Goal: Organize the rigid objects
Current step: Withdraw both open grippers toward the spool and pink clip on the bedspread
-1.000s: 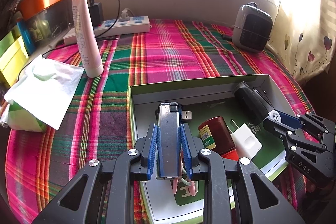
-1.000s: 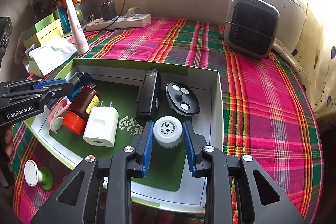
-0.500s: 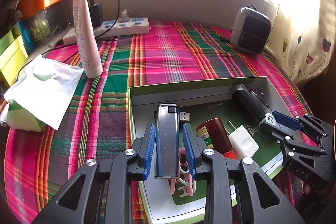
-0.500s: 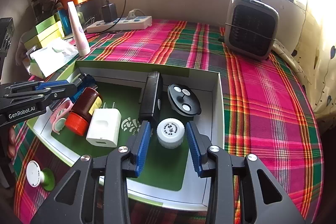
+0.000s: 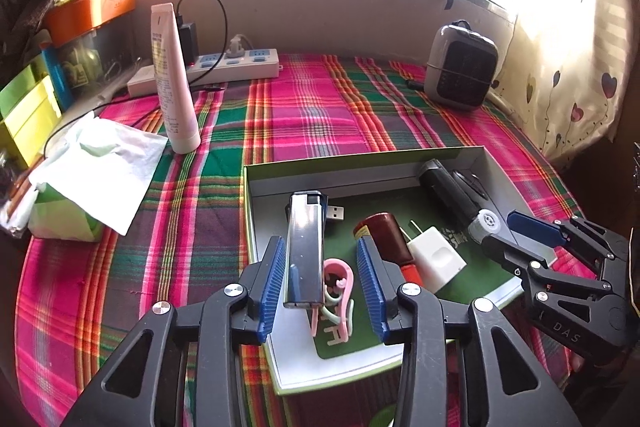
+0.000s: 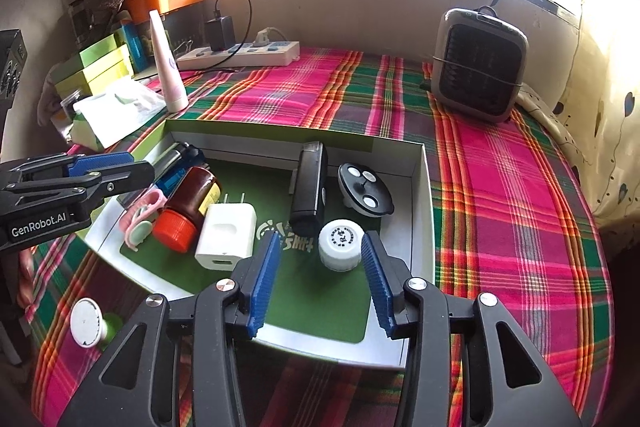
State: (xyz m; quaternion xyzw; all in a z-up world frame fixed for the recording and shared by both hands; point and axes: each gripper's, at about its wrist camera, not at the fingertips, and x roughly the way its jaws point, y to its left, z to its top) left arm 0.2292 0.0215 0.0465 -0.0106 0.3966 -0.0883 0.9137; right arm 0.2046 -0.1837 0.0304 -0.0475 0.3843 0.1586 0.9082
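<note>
Box: a shallow open cardboard box (image 6: 424, 187) with white walls and a green floor lies on the plaid cloth (image 6: 500, 187).
Box, left end: a silver lighter (image 5: 305, 247) leans against the near-left wall over a USB stick (image 5: 335, 213); pink clips (image 5: 340, 283) lie just beside it.
Box, middle: a brown bottle with a red cap (image 6: 188, 211) lies on its side, touching a white plug adapter (image 6: 226, 233).
Box, right end: a black oblong device (image 6: 309, 187), a black round disc (image 6: 365, 189) and a white bottle cap (image 6: 341, 244) sit close together.
Left gripper (image 5: 322, 281): jaws apart and just been opening; the lighter stands between them, near the left pad, the right pad clear of it.
Right gripper (image 6: 320, 277): jaws apart, just been opening; the white cap sits between the tips, no longer pinched.
Edges: the box's right wall is just beside the right gripper's right finger.
Open room: wide bare cloth right of the box up to the small heater (image 6: 478, 65); behind the box, cloth runs to the power strip (image 6: 240, 53).
Left side: crowded by a tissue pack (image 5: 88, 179) and an upright white tube (image 5: 173, 83).
</note>
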